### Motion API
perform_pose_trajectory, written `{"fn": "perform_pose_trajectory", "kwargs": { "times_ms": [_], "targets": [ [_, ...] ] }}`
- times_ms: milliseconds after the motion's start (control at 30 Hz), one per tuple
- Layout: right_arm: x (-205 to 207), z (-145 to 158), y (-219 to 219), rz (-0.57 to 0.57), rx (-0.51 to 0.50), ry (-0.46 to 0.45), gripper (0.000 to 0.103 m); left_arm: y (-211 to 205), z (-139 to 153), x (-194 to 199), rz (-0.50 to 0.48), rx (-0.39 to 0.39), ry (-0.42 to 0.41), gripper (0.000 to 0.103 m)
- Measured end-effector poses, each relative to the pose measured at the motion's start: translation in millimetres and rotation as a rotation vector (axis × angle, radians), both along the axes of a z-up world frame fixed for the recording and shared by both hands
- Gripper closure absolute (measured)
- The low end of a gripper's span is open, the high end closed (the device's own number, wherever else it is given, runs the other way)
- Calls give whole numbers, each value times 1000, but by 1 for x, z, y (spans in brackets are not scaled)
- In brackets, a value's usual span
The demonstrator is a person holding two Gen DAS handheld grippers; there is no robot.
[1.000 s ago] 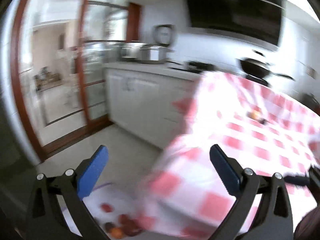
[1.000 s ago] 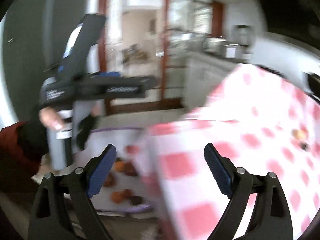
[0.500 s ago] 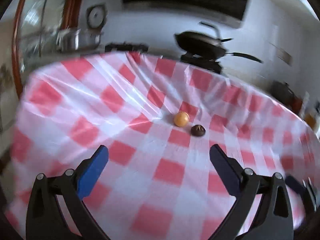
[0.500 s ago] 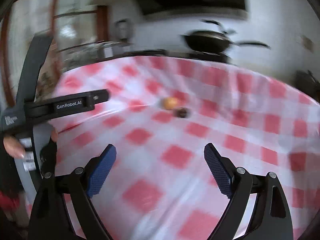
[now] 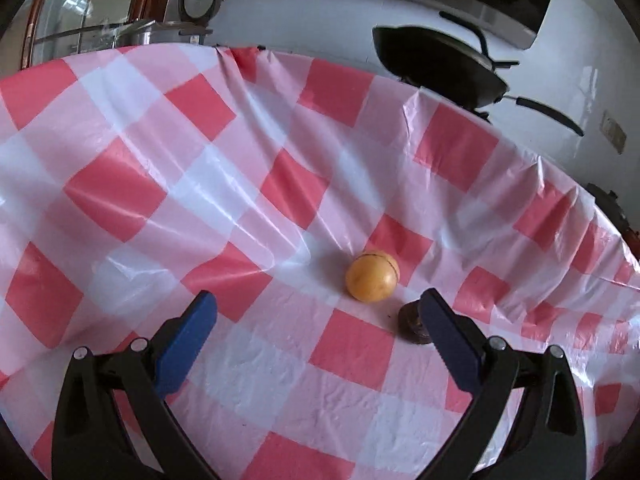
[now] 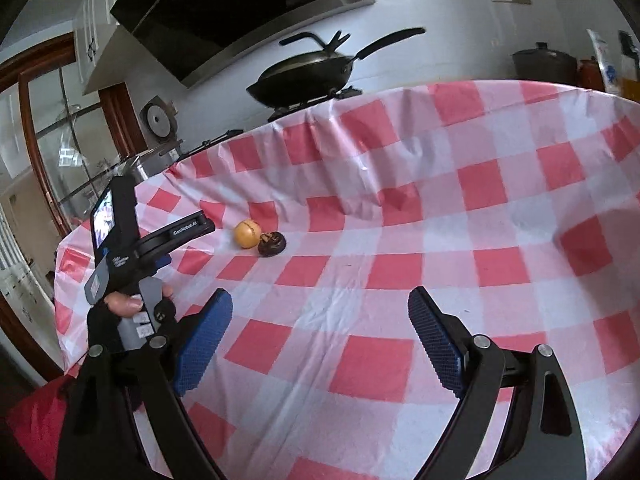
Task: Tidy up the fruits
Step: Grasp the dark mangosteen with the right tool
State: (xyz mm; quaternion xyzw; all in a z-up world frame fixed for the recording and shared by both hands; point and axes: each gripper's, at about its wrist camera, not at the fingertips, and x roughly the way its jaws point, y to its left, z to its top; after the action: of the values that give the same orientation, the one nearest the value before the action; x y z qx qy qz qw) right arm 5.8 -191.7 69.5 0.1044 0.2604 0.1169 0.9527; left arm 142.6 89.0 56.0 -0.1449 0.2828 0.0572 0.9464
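Note:
A round orange fruit (image 5: 372,276) lies on the red-and-white checked tablecloth (image 5: 120,196), with a small dark brown fruit (image 5: 409,320) touching its right side. My left gripper (image 5: 318,300) is open, low over the cloth just short of both; its right finger hides part of the dark fruit. In the right wrist view the orange fruit (image 6: 248,233) and dark fruit (image 6: 273,243) lie far ahead to the left. My right gripper (image 6: 320,300) is open and holds nothing. A gloved hand (image 6: 116,308) holds the left tool's handle (image 6: 120,240) near the table's left edge.
A black wok (image 5: 436,64) sits on a stove behind the table's far edge, under a dark range hood (image 6: 240,8). A dark pot (image 6: 544,62) stands at the far right. Glass doors (image 6: 48,160) and steel pots are on the left. The cloth is wrinkled.
Both views swung from the floor beside the table, where fruits lay on a white surface, up onto the tabletop. The left gripper then moved closer to the orange and dark fruits.

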Motion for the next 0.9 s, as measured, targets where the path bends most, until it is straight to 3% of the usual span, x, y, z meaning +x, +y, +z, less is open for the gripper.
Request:
{"fn": "perform_pose_trajectory", "kwargs": {
  "times_ms": [133, 300, 467, 733, 800, 833, 900],
  "targets": [
    [61, -12, 36, 49, -144, 66, 16, 30, 2, -11, 120, -77, -31, 2],
    [143, -31, 76, 158, -145, 216, 22, 51, 1, -17, 236, -100, -45, 2],
    [190, -37, 116, 218, -246, 253, 26, 55, -3, -13, 245, -117, -15, 2],
    [226, -47, 142, 250, -285, 307, 37, 53, -5, -9, 233, -128, 4, 2],
    [228, -48, 148, 245, -318, 302, 42, 52, -6, -8, 232, -128, 7, 2],
    [227, -47, 150, 237, -332, 294, 56, 51, -6, -8, 228, -126, 11, 2],
    [220, -47, 151, 218, -357, 287, 60, 50, -7, -7, 222, -121, 14, 2]
  ]
}}
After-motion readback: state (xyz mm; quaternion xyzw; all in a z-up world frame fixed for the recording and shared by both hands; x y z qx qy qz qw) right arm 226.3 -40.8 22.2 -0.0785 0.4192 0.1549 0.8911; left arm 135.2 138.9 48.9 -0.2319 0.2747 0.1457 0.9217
